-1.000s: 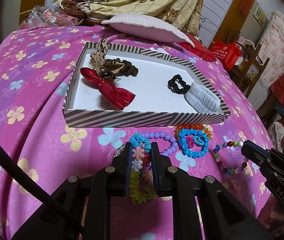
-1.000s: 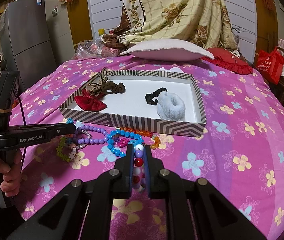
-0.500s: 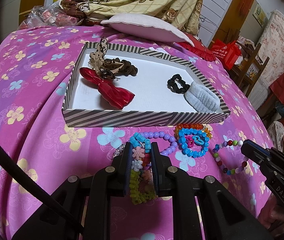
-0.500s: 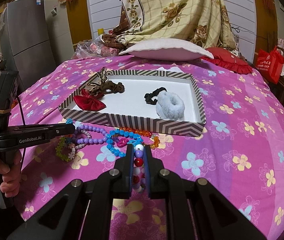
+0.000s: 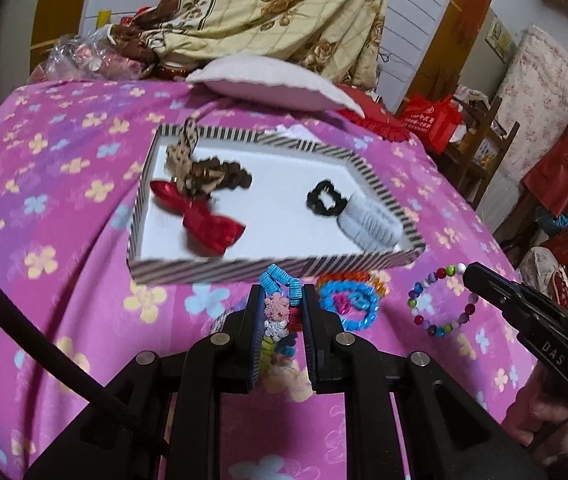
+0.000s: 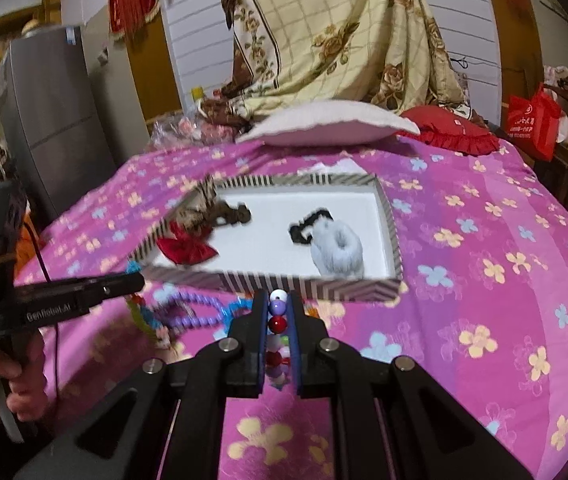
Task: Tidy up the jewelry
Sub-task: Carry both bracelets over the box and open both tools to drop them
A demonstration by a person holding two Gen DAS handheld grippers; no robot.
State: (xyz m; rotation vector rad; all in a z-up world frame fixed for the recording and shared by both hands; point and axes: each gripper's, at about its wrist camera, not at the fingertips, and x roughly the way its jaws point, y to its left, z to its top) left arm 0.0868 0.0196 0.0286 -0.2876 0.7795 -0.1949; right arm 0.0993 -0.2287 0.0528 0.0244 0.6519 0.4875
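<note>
My left gripper (image 5: 283, 300) is shut on a flower bracelet (image 5: 278, 314) with blue, pink and green pieces, lifted off the bed before the striped tray (image 5: 268, 270). My right gripper (image 6: 277, 300) is shut on a multicoloured bead bracelet (image 6: 277, 314), which hangs as a ring from its tip in the left wrist view (image 5: 442, 304). The tray (image 6: 324, 286) holds a red bow (image 5: 204, 216), a brown scrunchie (image 5: 220, 174), a black hair tie (image 5: 324, 202) and a grey fluffy scrunchie (image 6: 338, 250).
A blue bead bracelet (image 5: 350, 304) on an orange one and a purple bead bracelet (image 6: 196, 312) lie on the pink flowered bedspread (image 6: 484, 280) before the tray. A pillow (image 6: 332, 124) and a heaped quilt lie behind it.
Both grippers have lifted, each carrying its bracelet up off the bedspread and closer to the tray's front wall. The views are blurred by the motion.
</note>
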